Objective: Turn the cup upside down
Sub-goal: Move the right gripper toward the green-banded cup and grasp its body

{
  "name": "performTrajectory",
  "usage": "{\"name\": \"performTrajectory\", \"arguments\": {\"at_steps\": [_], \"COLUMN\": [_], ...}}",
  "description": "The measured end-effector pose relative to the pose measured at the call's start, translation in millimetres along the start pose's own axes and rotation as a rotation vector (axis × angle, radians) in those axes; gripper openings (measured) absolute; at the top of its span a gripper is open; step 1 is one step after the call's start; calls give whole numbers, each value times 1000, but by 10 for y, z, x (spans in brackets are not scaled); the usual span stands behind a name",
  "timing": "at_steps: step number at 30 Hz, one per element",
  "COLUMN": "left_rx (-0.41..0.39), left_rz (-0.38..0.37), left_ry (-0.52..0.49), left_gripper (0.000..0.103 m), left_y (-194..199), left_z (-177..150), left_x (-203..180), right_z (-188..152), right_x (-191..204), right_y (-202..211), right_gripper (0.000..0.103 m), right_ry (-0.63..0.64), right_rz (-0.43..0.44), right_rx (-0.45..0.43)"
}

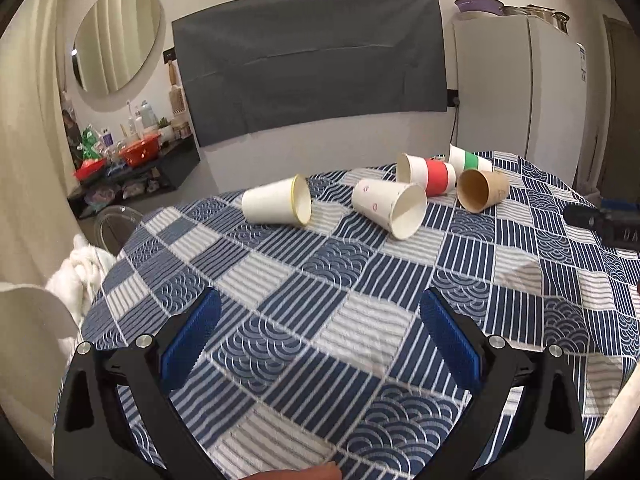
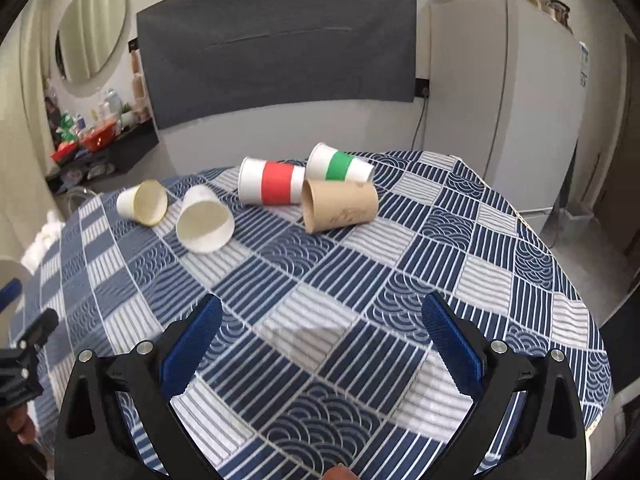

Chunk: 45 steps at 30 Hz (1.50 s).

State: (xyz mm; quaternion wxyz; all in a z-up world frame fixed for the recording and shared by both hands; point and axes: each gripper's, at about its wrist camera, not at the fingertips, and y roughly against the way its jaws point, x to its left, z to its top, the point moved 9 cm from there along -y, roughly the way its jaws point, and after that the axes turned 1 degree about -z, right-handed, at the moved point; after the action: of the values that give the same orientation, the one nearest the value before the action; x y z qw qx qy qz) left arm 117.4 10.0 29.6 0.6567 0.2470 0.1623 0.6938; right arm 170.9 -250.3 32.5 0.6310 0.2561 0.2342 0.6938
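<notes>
Several paper cups lie on their sides at the far part of the table. A plain white cup [image 1: 276, 201] [image 2: 143, 202] lies leftmost. Beside it lie a white cup with small pink marks [image 1: 390, 207] [image 2: 204, 220], a red-banded cup [image 1: 427, 174] [image 2: 273, 187], a brown cup [image 1: 482, 190] [image 2: 340, 206] and a green-banded cup [image 1: 469, 160] [image 2: 340, 165]. My left gripper [image 1: 320, 306] is open and empty above the near table. My right gripper [image 2: 322, 312] is open and empty, well short of the cups.
The round table wears a blue and white patterned cloth [image 1: 320, 272] [image 2: 360, 280]. A white fridge [image 2: 504, 100] stands behind at the right. A grey covered screen [image 1: 308, 60] hangs on the wall. A cluttered low shelf [image 1: 128, 160] sits at the far left.
</notes>
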Motion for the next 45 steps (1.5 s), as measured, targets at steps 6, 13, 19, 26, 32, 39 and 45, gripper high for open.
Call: {"name": "performTrajectory", "arguments": {"at_steps": [6, 13, 19, 26, 32, 39, 45], "left_rx": [9, 18, 68, 73, 137, 181, 142], "left_rz": [2, 12, 25, 84, 45, 39, 80], "left_ry": [-2, 42, 23, -35, 6, 10, -67], "left_gripper": [97, 97, 97, 97, 97, 97, 97], "left_y": [-389, -919, -1434, -1824, -2079, -2269, -2169], "left_z": [378, 816, 1028, 1234, 1215, 1110, 1066], "left_x": [-42, -96, -184, -193, -225, -327, -384], "right_z": [458, 882, 1115, 1295, 1306, 1294, 1363], "right_x": [-175, -357, -367, -371, -378, -339, -286], "right_y": [-281, -768, -1396, -1917, -2312, -2515, -2440], "right_gripper": [95, 95, 95, 95, 95, 95, 87], "right_ry": [-54, -112, -158, -225, -373, -378, -343], "right_rz": [13, -21, -29, -4, 83, -26, -21], "right_rx": [24, 38, 76, 131, 213, 249, 226]}}
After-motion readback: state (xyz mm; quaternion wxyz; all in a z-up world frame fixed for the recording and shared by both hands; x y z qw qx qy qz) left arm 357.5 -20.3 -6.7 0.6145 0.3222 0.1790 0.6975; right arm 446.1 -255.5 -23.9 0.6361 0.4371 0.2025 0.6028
